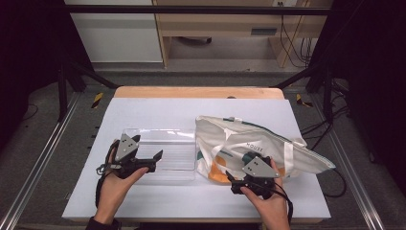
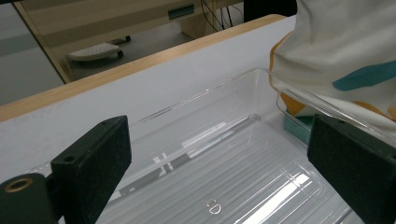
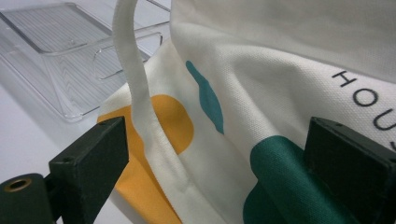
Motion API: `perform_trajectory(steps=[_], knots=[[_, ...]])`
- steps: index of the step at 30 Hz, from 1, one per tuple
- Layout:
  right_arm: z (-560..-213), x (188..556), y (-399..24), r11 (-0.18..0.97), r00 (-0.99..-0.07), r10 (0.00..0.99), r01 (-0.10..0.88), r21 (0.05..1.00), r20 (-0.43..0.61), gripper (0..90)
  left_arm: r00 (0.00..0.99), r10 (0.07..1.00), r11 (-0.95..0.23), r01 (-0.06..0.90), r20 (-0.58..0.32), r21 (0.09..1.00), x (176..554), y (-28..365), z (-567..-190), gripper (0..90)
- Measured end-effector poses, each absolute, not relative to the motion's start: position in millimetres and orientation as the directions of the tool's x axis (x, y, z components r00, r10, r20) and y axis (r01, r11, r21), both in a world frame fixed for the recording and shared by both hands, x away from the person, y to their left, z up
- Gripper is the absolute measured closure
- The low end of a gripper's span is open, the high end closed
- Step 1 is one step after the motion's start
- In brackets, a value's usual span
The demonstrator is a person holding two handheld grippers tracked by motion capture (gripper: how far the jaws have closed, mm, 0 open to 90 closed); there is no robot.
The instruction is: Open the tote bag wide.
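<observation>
Hands come in from six o'clock in the high view, each carrying a gripper over the white table (image 1: 158, 112). At about eight o'clock from the table's middle, the left gripper (image 1: 154, 159) hangs at the near left corner of a clear plastic tray (image 1: 165, 143), its jaws spread wide with nothing between them. In the left gripper view the tray's ribbed floor lies below and beyond those jaws, and its far right end lies just beside the bag; whether the two touch cannot be told.

To the tray's three o'clock lies a cream canvas tote bag (image 1: 249, 143), flat on the table, printed with orange and teal patches and dark lettering. One white handle (image 3: 140, 102) arches up near the bag's left side in the right gripper view.

At about five o'clock, the right gripper (image 1: 239, 184) rests at the bag's near edge, jaws standing fully apart. The right gripper view shows the handle's strap and the printed cloth lying between the pads, with neither pad pressing on them.
</observation>
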State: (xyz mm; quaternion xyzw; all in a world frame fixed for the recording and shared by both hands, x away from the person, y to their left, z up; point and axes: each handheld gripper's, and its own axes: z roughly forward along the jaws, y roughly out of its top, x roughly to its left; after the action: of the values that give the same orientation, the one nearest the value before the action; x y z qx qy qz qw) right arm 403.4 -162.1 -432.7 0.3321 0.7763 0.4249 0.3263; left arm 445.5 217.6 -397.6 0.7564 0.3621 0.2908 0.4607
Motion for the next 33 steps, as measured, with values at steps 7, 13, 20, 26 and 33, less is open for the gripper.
perform_trajectory(steps=[7,13,20,26,33], knots=[[-431,400,-162,0.424,-0.57,0.787,0.221,0.878,-0.236,7.1,0.59,0.797,-0.337,0.254,0.131,0.906,440,208,-388,6.5],[-428,396,-159,0.464,-0.576,0.768,0.199,0.863,-0.28,10.4,0.612,0.777,-0.375,0.267,0.144,0.888,432,197,-378,9.0],[-419,385,-155,0.512,-0.579,0.745,0.178,0.841,-0.331,10.5,0.694,0.682,-0.476,0.181,0.231,0.861,427,164,-346,9.4],[-408,370,-159,0.536,-0.599,0.721,0.163,0.828,-0.349,14.1,0.75,0.585,-0.561,0.101,0.308,0.821,442,129,-314,12.8],[-392,354,-171,0.581,-0.63,0.672,0.123,0.804,-0.389,34.8,0.781,0.515,-0.63,0.064,0.355,0.774,462,100,-291,15.5]])
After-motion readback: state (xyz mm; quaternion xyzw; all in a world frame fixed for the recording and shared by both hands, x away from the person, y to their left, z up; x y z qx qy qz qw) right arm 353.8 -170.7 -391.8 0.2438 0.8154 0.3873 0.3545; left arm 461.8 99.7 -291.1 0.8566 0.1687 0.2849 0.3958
